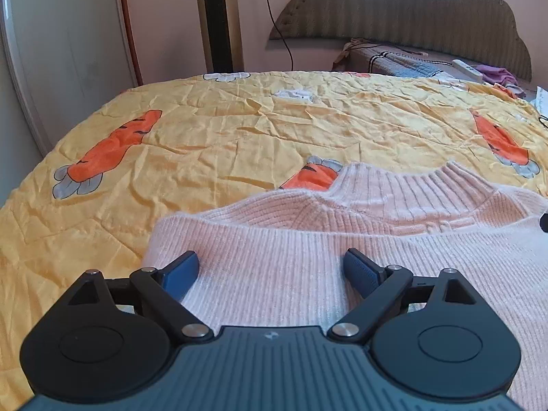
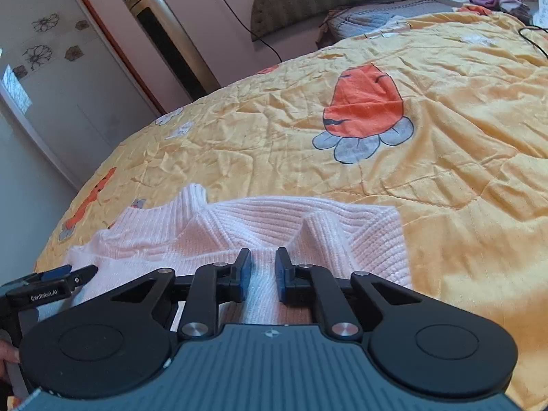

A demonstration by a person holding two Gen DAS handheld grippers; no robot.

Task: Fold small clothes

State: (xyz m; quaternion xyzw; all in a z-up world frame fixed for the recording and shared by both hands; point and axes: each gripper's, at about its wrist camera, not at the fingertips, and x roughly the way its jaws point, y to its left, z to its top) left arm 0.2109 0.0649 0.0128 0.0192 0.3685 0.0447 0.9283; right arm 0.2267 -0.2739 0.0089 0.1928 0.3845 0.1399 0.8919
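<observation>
pink knit sweater lies flat on yellow carrot quilt, collar at 12 o'clock. your left gripper gapes wide over hem, gripping nothing. your right gripper nearly closed, pinching ridge of knit, likely ready to lift fold.

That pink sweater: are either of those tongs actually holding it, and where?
The right tongs pinch a raised fold of the pink sweater at its near edge. The left tongs are open over it, holding nothing.
</observation>
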